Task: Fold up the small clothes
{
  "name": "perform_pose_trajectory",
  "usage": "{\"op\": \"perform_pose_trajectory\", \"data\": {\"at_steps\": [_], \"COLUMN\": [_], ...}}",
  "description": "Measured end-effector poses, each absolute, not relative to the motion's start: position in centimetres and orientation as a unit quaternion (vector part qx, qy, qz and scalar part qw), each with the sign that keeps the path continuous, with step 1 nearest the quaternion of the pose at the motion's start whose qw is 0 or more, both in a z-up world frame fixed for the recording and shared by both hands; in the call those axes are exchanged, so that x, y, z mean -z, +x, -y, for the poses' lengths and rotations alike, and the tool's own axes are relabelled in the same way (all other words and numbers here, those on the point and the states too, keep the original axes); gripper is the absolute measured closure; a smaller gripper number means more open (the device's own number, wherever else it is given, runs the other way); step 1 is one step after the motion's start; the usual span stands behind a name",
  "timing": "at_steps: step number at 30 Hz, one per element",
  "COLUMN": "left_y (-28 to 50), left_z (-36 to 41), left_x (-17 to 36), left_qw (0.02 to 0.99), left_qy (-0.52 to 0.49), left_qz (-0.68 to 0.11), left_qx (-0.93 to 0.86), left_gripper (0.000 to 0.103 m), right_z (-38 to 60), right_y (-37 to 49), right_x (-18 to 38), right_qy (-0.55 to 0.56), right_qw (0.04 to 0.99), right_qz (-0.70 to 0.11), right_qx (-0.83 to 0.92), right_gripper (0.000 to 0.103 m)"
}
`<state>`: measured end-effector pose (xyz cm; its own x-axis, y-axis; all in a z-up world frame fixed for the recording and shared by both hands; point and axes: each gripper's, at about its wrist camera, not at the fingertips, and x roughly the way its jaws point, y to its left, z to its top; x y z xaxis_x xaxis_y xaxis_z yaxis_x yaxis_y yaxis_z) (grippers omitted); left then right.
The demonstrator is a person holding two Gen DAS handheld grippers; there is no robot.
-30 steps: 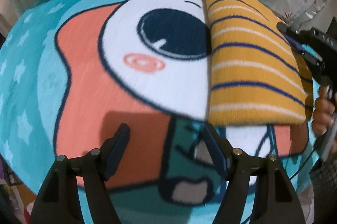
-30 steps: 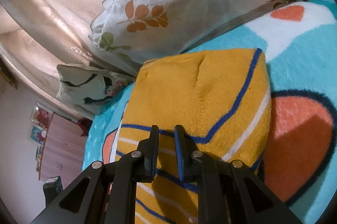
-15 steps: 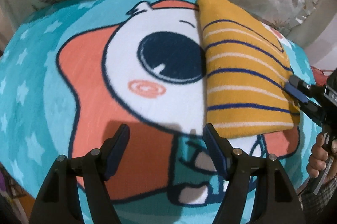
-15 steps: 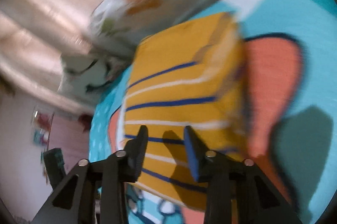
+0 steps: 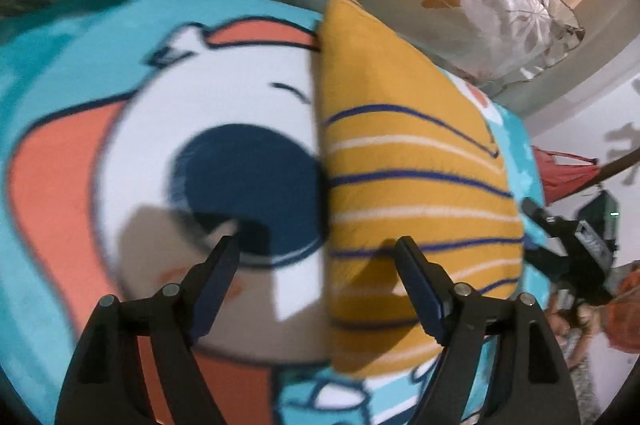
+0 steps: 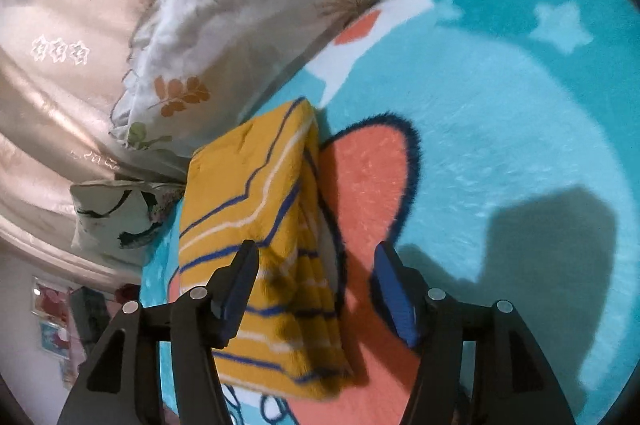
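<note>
Right gripper (image 6: 314, 279) jaws just opened wide, releasing folded yellow knit garment with blue and white stripes (image 6: 256, 225) at 12 o'clock on turquoise cartoon fleece blanket (image 6: 520, 105); left gripper (image 5: 318, 285) wide, empty; fold apparently done.

**Count of things on the bed**

One folded jumper (image 5: 408, 193) is seen, partly between the left jaws and beside the right ones. One blanket (image 6: 500, 129) is spread under both pairs of jaws. Two pillows are counted beyond the jaws: a leaf-print one (image 6: 240, 37) and a darker-patterned one (image 6: 116, 217). Two grippers are counted, left (image 5: 316, 245) and right (image 6: 316, 253).
</note>
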<state>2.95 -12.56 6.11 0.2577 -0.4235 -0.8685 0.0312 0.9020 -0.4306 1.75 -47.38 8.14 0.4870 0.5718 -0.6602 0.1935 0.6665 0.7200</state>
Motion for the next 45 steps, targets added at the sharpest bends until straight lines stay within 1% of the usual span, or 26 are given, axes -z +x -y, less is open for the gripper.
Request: {"op": "perform_pose_trajectory", "data": {"at_steps": [3,4,8,12,17,18,19,20,21,22,23,24,27,30,45], "left_y": [4.2,4.6,5.2,5.6,5.6,5.7,5.6,5.4,5.2,5.1,4.9,4.7,4.2,3.5,1.9], "left_z": [13.3,13.7,15.3,16.7,17.7,17.8,17.9,18.0,18.1,18.4,18.5,18.8,18.6,18.0,12.0], "left_x": [-5.1,-4.7,-4.5,-4.4,-4.4,-4.4,-4.5,-4.7,-5.1,-5.8,-6.2,-7.0,-8.1,-8.9,-11.2], "left_qw": [0.755,0.748,0.751,0.759,0.764,0.761,0.758,0.752,0.756,0.763,0.769,0.777,0.783,0.786,0.799], "left_qy": [-0.201,-0.214,-0.2,-0.191,-0.194,-0.201,-0.21,-0.219,-0.212,-0.201,-0.191,-0.179,-0.175,-0.174,-0.19], "left_qz": [-0.598,-0.6,-0.602,-0.6,-0.602,-0.605,-0.606,-0.609,-0.608,-0.604,-0.601,-0.595,-0.589,-0.585,-0.566], "left_qx": [0.176,0.187,0.182,0.167,0.127,0.12,0.118,0.126,0.114,0.11,0.108,0.103,0.099,0.094,0.07], "left_gripper": [0.017,0.017,0.009,0.001,0.0,0.008,0.021,0.039,0.048,0.052,0.058,0.061,0.063,0.063,0.063], "right_z": [45.8,45.3,44.6,44.7,44.1,43.9,43.7,43.5,43.2,43.0,42.9,42.8,42.9,42.4,37.3], "right_y": [3.6,4.2,5.8,6.3,6.3,6.3,6.3,6.3,6.3,6.2,6.1,6.1,5.9,5.5,4.7], "right_x": [-7.1,-6.9,-6.0,-5.5,-5.7,-5.8,-5.9,-6.0,-6.1,-6.4,-6.6,-7.0,-7.8,-8.8,-11.7], "right_qy": [0.393,0.387,0.395,0.415,0.413,0.413,0.413,0.414,0.417,0.418,0.416,0.413,0.418,0.42,0.399], "right_qw": [0.754,0.753,0.747,0.741,0.75,0.75,0.75,0.746,0.744,0.745,0.747,0.749,0.748,0.75,0.757], "right_qz": [-0.5,-0.506,-0.503,-0.492,-0.486,-0.488,-0.492,-0.498,-0.5,-0.498,-0.498,-0.497,-0.492,-0.483,-0.474], "right_qx": [-0.164,-0.167,-0.18,-0.192,-0.176,-0.17,-0.159,-0.152,-0.149,-0.146,-0.145,-0.145,-0.155,-0.165,-0.207], "right_gripper": [0.037,0.036,0.03,0.03,0.03,0.032,0.036,0.044,0.051,0.053,0.057,0.061,0.065,0.067,0.068]}}
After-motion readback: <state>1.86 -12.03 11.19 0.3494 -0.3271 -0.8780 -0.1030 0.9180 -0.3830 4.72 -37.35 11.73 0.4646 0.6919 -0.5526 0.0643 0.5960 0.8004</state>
